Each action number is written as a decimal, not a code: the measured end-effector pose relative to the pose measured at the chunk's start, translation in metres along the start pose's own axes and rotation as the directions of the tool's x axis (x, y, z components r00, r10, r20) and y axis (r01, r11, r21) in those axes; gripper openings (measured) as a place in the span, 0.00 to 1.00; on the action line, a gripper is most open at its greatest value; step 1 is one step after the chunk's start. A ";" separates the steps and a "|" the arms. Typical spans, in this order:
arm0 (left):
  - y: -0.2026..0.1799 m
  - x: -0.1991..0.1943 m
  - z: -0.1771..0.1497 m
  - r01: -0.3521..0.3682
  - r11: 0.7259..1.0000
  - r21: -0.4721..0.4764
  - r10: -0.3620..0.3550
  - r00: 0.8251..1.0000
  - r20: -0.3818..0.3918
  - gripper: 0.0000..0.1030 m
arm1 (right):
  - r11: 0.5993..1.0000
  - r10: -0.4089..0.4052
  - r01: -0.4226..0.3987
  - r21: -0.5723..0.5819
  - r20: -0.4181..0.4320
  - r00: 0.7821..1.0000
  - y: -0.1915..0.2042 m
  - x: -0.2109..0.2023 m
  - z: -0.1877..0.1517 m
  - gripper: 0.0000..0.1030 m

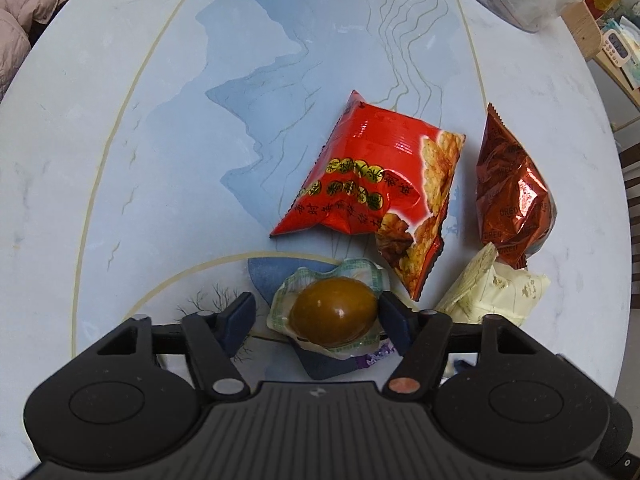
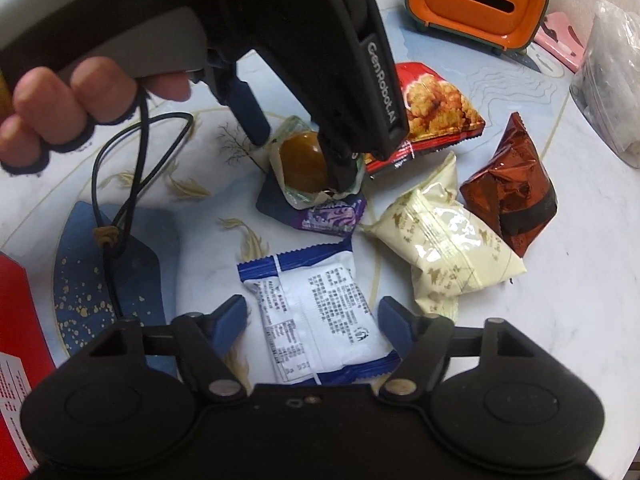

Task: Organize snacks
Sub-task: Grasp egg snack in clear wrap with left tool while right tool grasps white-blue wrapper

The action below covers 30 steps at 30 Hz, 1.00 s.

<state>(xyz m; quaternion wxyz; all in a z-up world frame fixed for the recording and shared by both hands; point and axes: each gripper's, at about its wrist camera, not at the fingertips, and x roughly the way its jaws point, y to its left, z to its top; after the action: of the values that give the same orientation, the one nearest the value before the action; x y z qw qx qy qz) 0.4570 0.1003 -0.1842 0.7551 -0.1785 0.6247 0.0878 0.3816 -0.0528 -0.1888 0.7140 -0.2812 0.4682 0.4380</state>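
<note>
The left gripper (image 1: 316,312) points steeply down over a brown marinated egg (image 1: 334,322) sealed in a clear, crinkled wrapper. Its jaws stand partly apart, one to each side of the egg: the right pad sits against the wrapper's edge, while the left pad is apart from it with bare table showing between. The right wrist view shows the same, so the egg is straddled but not clamped. It lies on top of a dark blue packet (image 2: 276,202) and a small purple one (image 2: 332,218).

The right gripper (image 2: 312,322) hangs over a white packet with blue ends (image 2: 320,320), printed side up. Its jaws are half open, the packet lying between the blue pads; whether the pads press on it cannot be told.

To the right of the egg lie a glossy red snack bag (image 1: 372,178), puffed and creased, a cream pillow-shaped packet (image 2: 444,236), and a crumpled copper-brown foil pouch (image 1: 514,196), all close together and partly touching. The marble-patterned table (image 1: 140,140) is smooth and pale blue, with wide bare room on the left side. A red box edge (image 2: 16,344) sits at the near left in the right wrist view, and an orange and green container (image 2: 476,0) stands at the far edge
</note>
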 end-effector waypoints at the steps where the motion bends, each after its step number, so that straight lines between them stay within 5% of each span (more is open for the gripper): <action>1: 0.000 0.000 0.000 0.004 1.000 -0.002 -0.004 1.000 0.002 0.59 | 1.000 -0.001 0.001 0.000 0.003 1.000 0.000 -0.001 0.000 0.65; 11: 0.005 -0.004 -0.008 -0.003 0.999 -0.032 0.004 1.000 0.022 0.55 | 0.999 -0.023 0.023 0.038 0.013 1.000 0.006 -0.007 -0.003 0.50; 30: 0.031 -0.059 -0.034 -0.017 0.998 -0.066 0.022 0.997 0.078 0.54 | 0.980 -0.044 0.033 0.196 0.052 0.998 -0.004 -0.056 -0.006 0.48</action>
<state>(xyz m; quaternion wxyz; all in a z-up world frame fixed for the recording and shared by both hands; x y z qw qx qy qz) 0.4030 0.1218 -0.1371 0.7719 -0.1933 0.5931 0.1224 0.3725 -0.0801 -0.1400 0.7595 -0.2064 0.4830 0.3838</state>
